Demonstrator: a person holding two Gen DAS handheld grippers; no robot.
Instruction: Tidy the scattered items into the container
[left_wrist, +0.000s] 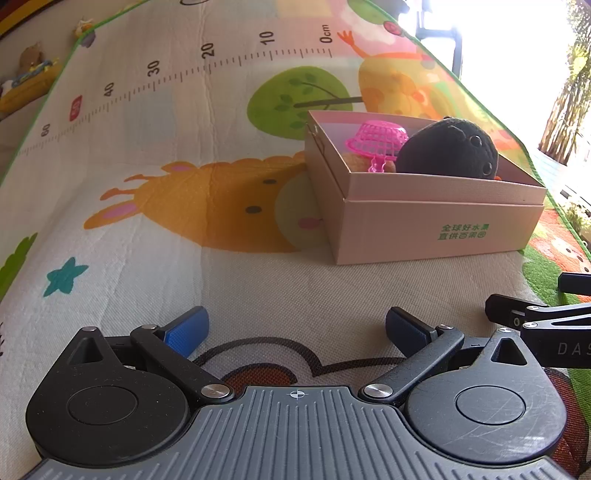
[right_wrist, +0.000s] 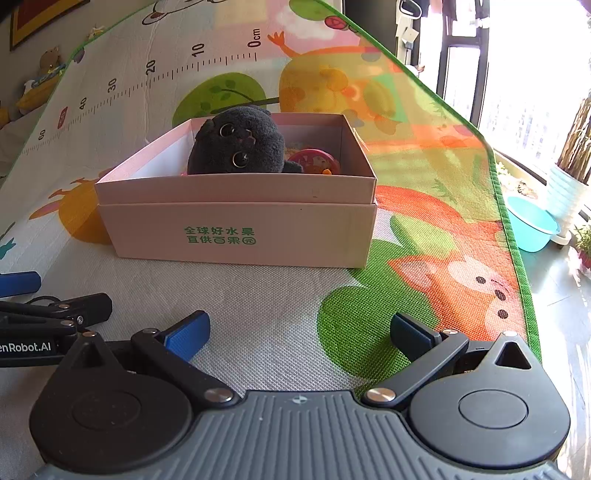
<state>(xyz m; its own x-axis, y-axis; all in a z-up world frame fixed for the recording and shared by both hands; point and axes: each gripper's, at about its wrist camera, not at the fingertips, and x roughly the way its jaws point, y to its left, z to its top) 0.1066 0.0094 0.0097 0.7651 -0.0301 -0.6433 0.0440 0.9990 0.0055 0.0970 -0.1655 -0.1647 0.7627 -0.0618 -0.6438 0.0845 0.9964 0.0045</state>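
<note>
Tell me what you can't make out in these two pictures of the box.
- Box floor: both views, hidden by its near wall and the black plush.
- Tan item, left view: mostly covered by the pink basket.
- Round pink toy, right view: part behind the plush.

Hidden behind the near wall of the pink box (right_wrist: 236, 188): lower body of the black plush toy (right_wrist: 238, 142). Partly covered by that plush in the right wrist view: a round pink toy (right_wrist: 314, 159), print too small to read. Under the pink toy basket (left_wrist: 376, 138), a tan item (left_wrist: 357, 161), mostly covered, kind unclear. Cut off at the frame edge: the right gripper (left_wrist: 554, 314), seen from the left wrist. Blown out by glare: the window area (left_wrist: 498, 33).
</note>
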